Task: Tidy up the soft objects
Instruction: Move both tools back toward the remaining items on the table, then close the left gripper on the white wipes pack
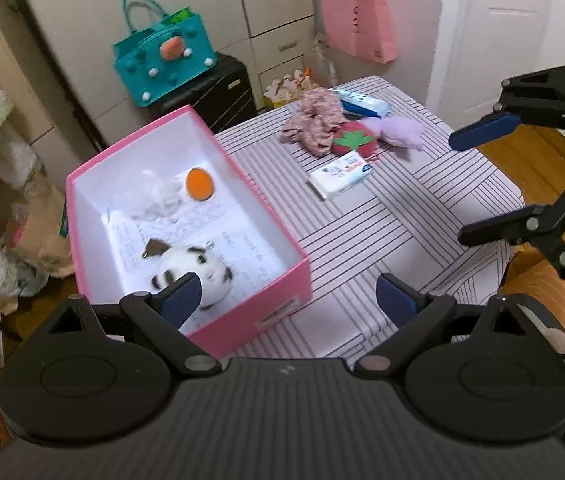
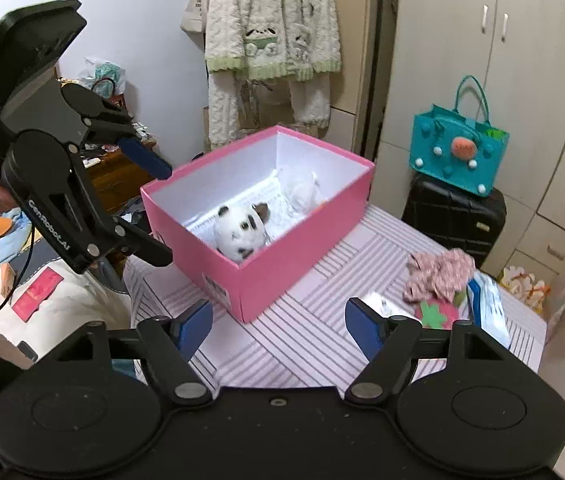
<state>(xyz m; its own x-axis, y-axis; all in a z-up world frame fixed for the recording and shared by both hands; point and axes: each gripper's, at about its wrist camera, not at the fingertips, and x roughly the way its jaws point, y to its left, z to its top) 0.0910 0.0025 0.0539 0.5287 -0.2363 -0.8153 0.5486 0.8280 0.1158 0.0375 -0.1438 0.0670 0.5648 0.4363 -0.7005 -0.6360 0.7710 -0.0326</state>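
A striped table (image 1: 402,208) carries an open pink cardboard box (image 1: 282,288) holding a white spotted plush toy (image 1: 198,268). Floral fabric (image 1: 314,124), a strawberry plush (image 1: 352,140) and tissue packs (image 1: 340,174) lie well apart. The left gripper (image 1: 288,298) and right gripper (image 2: 278,326) both gape wide, empty; a pale item in the box is blurred.

The left claw (image 1: 288,300) stands wide open and empty above the near corner of a pink cardboard box (image 1: 242,312) on the striped bench (image 1: 402,216). Inside the box lie a white-and-brown plush animal (image 1: 198,268), an orange felt oval (image 1: 200,184) and a blurred white fluffy item (image 1: 160,196). Farther along the bench sit a white tissue pack (image 1: 340,174), a red strawberry cushion (image 1: 353,141), a lilac plush (image 1: 400,130) and crumpled floral cloth (image 1: 314,122). The right claw (image 1: 468,188) hangs open at the right edge.
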